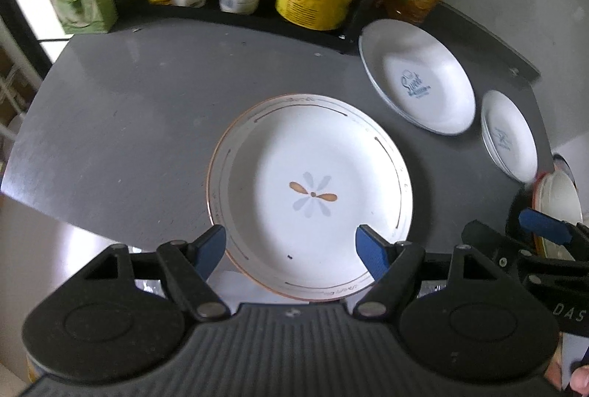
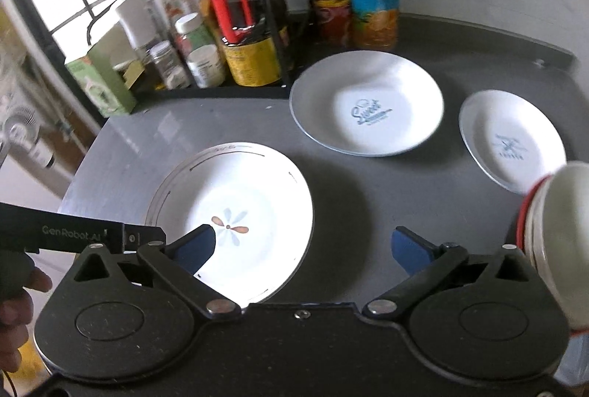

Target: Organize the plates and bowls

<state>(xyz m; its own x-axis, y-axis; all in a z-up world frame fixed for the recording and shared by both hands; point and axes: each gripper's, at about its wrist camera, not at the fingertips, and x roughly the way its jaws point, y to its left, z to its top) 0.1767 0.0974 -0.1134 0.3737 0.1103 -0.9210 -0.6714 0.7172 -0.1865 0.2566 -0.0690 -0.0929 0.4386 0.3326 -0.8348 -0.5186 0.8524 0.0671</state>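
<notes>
While sitting empty mid-table (image 1: 129, 110), flower plate (image 1: 313, 194) lying w/ near rim btwn L gripper (image 1: 291, 248) fingers, spread, not pinching; R gripper (image 2: 303, 246) hovering, also spread, beside bowl (image 2: 556, 235).

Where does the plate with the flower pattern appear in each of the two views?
Left wrist view: flower plate at centre, just beyond the open left gripper.
Right wrist view: flower plate at lower left of centre.
Shared landmark: the "Sweet" plate, beyond it to the right.
</notes>
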